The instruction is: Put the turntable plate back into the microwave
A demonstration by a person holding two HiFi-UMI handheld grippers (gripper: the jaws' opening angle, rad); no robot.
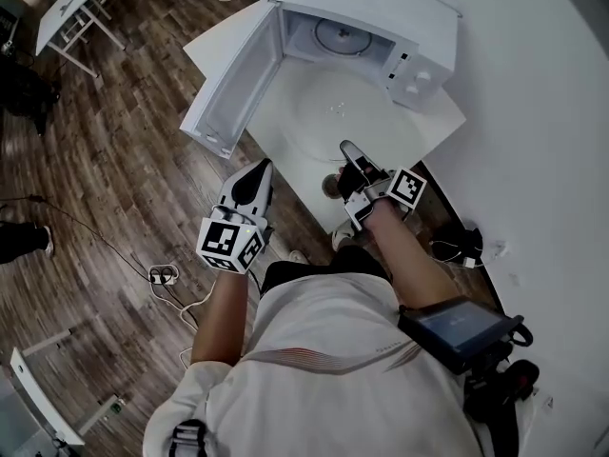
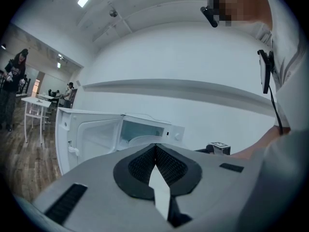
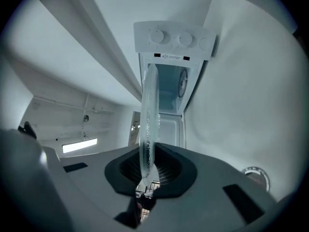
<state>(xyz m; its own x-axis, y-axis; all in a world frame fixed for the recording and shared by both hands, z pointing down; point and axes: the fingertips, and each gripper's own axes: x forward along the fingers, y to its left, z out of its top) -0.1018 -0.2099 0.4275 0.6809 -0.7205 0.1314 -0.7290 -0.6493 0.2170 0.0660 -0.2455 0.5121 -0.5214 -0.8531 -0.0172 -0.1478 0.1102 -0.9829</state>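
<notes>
The white microwave (image 1: 381,27) stands on a white table (image 1: 438,122) with its door (image 1: 233,89) swung open to the left; a roller ring (image 1: 338,36) lies on its floor. My right gripper (image 1: 347,150) is shut on the near rim of the clear glass turntable plate (image 1: 333,112), which hangs flat in front of the oven's mouth. In the right gripper view the plate (image 3: 147,115) shows edge-on between the pads (image 3: 166,170), pointing at the open cavity (image 3: 169,88). My left gripper (image 1: 257,174) hangs shut and empty near the table's front edge, left of the plate, facing the microwave (image 2: 137,129).
A white wall (image 1: 542,112) runs along the right of the table. Cables (image 1: 166,276) lie on the wood floor on the left, and a small white table (image 1: 71,12) stands at the far left. People (image 2: 14,88) are far off in the room.
</notes>
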